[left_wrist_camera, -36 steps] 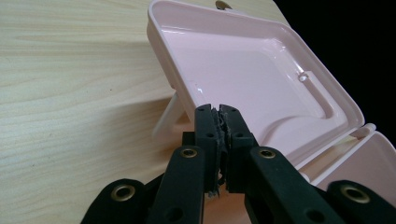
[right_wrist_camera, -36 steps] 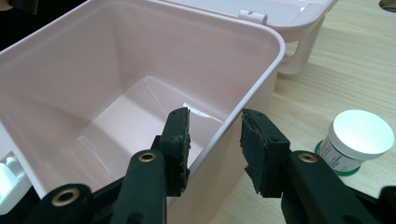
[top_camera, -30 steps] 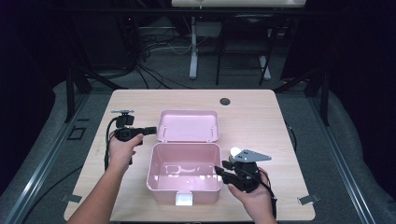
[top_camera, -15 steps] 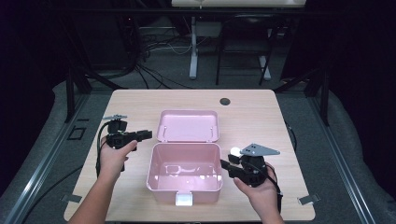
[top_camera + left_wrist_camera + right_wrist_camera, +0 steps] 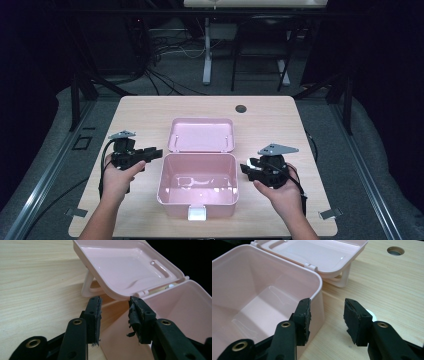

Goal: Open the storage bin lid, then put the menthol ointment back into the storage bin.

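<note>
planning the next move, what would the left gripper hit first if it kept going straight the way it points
Most likely the pink box near its hinge, under the open lid; the left gripper aims there with jaws open, though depth is uncertain.

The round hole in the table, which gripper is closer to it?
Right. The right gripper sits below the hole, beside the pink box; the left gripper is across the box.
</note>
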